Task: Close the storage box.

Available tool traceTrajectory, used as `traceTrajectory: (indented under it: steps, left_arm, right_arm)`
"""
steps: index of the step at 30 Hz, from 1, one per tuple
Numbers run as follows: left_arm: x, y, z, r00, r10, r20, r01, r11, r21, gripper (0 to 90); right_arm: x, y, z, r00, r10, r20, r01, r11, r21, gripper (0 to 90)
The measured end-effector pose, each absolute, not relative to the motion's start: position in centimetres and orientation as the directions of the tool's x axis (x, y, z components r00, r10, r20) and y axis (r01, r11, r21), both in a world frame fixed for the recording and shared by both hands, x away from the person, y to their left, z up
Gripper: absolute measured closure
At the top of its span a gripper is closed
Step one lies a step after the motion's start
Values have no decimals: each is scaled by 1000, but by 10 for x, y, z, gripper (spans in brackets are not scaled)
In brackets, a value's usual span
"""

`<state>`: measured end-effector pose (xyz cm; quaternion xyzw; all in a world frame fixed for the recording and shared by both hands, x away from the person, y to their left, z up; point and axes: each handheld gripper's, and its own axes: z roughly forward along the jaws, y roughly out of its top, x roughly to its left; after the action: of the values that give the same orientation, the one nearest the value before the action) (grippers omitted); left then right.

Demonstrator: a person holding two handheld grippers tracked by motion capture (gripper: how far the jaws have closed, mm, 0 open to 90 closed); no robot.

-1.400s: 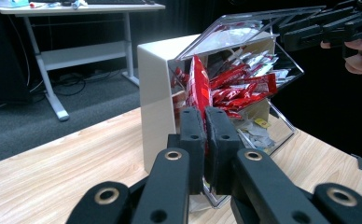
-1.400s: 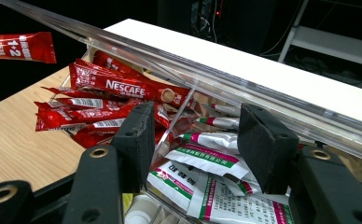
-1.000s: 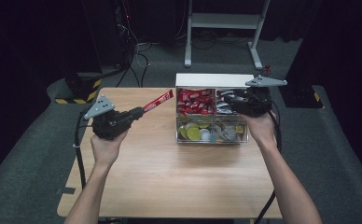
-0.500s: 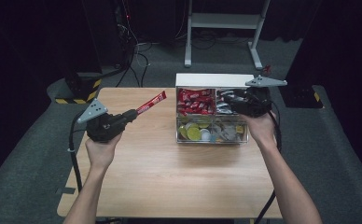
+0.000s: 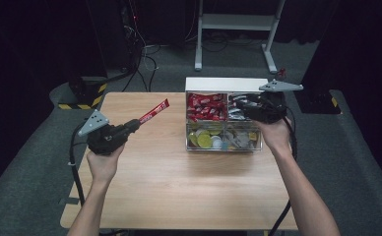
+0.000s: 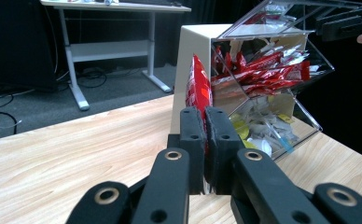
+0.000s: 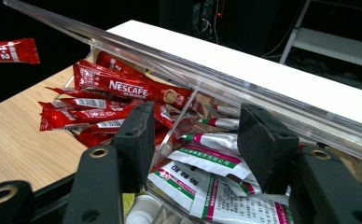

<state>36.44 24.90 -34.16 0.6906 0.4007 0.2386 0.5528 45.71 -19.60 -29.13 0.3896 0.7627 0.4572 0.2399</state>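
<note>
One red Nescafé stick (image 5: pixel 153 111) is out, pinched tight in the left gripper (image 5: pixel 131 126) above the table, left of the clear organizer box (image 5: pixel 223 143). Right gripper (image 7: pixel 195 140) – jaws apart, empty – hovers at the white sachets (image 7: pixel 207 156). Setting it down looks like what's left.

The high view looks down and forward over the pale wooden table (image 5: pixel 179 187); both gripper views sit low and close, sharing the clear plastic compartment box of sachets (image 6: pixel 281 70) at mid-frame (image 7: pixel 179 60)
</note>
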Motion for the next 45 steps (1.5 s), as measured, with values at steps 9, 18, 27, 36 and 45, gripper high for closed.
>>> traceTrajectory:
  steps: [9,18,27,36,45]
  left_arm:
    - [362,253,-352,547,829,-114,306,-72,949,866]
    - [361,256,-365,538,832,-137,326,-55,944,866]
    - [357,251,-376,521,848,-92,331,-101,938,865]
    - [356,246,-389,514,853,-91,349,-111,930,866]
    - [356,240,-404,504,860,-75,371,-137,918,865]
  right_arm:
    - [457,-196,-291,-582,813,-12,372,279,885,465]
    - [457,-196,-292,-580,814,-14,372,280,885,465]
    - [456,-196,-292,-580,814,-16,369,280,886,465]
    - [456,-195,-292,-580,814,-16,368,279,887,465]
    - [456,-195,-292,-581,814,-17,369,282,885,464]
